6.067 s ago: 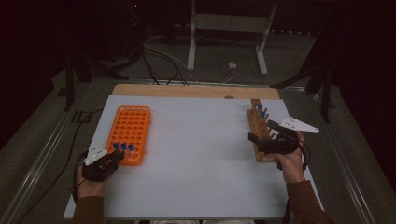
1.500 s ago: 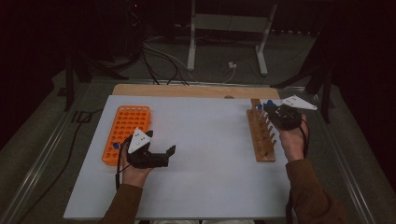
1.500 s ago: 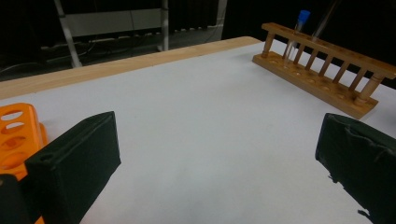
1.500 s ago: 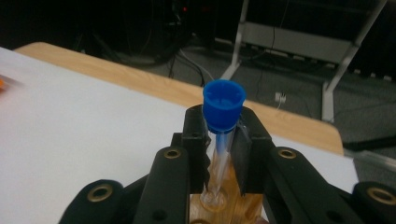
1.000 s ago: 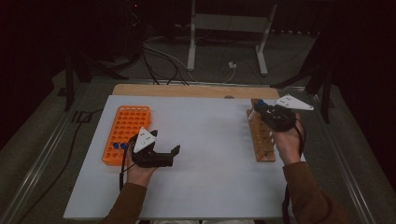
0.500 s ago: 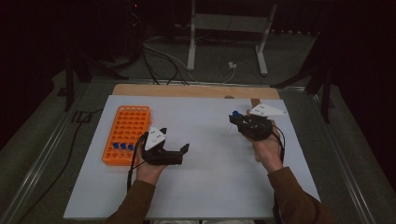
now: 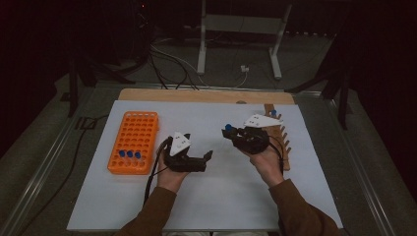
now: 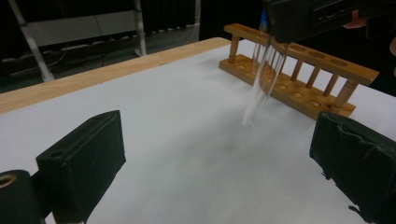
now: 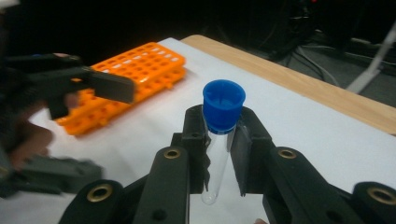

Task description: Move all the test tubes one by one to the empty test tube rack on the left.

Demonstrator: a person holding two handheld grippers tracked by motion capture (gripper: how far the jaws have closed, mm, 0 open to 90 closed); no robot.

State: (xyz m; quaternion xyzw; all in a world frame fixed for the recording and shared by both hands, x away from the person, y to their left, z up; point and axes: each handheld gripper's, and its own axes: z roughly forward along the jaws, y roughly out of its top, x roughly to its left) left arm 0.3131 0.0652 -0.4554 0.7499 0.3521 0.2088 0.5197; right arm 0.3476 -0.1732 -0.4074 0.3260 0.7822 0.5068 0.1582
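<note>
Right gripper view shows our right gripper clamped just below the blue cap on a clear, light, likely fragile, slippery test tube at frame centre, while our left gripper gapes wide and empty, so we'd grip gently mid-body.

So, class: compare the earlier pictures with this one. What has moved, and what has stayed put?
The right gripper, shut on a blue-capped test tube, has moved from the wooden rack toward the table's middle. The left gripper, open, has left the orange rack and come toward the middle to meet it. Both racks stayed put, and three blue-capped tubes stay in the orange rack's near row.
</note>
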